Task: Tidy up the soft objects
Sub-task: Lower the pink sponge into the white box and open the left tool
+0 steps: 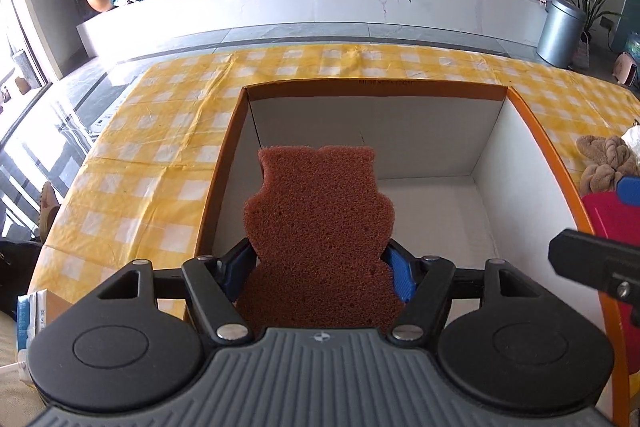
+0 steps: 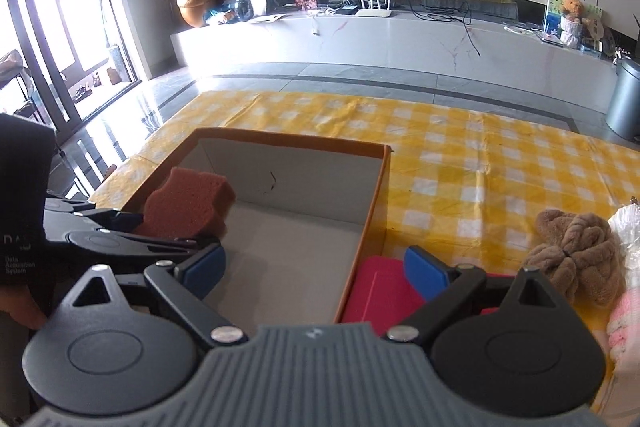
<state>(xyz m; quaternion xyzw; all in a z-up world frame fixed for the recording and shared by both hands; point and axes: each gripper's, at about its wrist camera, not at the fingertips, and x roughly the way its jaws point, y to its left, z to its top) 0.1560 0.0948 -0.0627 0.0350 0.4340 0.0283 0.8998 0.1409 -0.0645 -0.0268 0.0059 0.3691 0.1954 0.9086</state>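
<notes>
Left gripper [image 1: 320,267] pinches brown sponge [image 1: 316,227] over box [image 1: 536,143], frame centre; lower before release. Right gripper [image 2: 316,271] wide, empty.

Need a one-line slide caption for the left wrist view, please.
Left tool holds a brown sponge over the open box.

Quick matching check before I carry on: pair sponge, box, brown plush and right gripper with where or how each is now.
1 sponge
2 box
3 brown plush
4 right gripper

a open, nothing between its fingers
b on the checked cloth, right of the box
c held in the left gripper over the box
d nothing lying inside

1-c, 2-d, 3-b, 4-a
</notes>
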